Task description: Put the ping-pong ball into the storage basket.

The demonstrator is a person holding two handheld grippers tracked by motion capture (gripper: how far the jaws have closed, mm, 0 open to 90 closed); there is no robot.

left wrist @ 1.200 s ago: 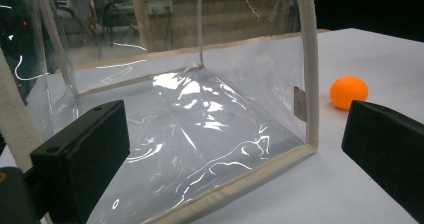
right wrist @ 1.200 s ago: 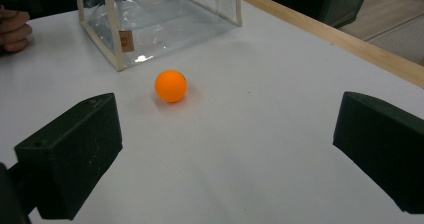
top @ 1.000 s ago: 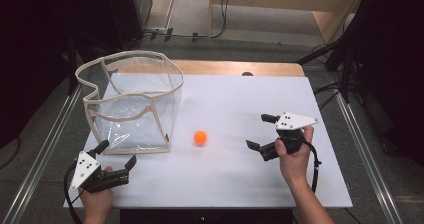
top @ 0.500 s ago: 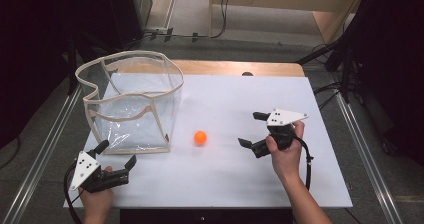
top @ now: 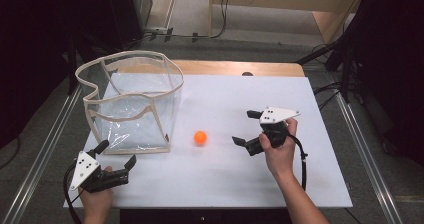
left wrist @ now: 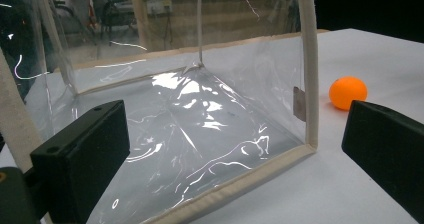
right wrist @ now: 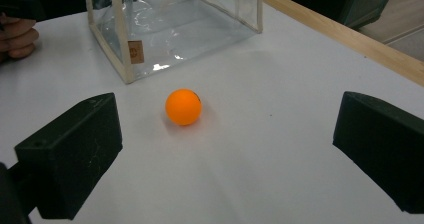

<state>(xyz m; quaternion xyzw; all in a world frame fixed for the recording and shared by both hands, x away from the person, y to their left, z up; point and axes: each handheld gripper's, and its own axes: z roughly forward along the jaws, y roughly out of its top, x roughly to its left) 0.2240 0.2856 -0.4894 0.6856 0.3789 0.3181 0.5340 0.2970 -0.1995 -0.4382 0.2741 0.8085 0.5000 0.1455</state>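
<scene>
The right gripper (top: 248, 128), jaws wide apart and empty, faces the small orange ball (top: 200, 137) on the white table (top: 240, 184), just right of the clear plastic bag (top: 131, 104). The step looks like an approach; next it must straddle the ball and close. The left gripper (top: 116, 156) rests open at the near left.

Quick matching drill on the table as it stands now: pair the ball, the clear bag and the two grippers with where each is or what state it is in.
1. orange ball
2. clear bag
3. right gripper
4. left gripper

a. upright, nothing inside
b. open, jaws facing the ball
c. bare tabletop, beside the bag
d. open, at the near left corner

Pairs: 1-c, 2-a, 3-b, 4-d
</scene>
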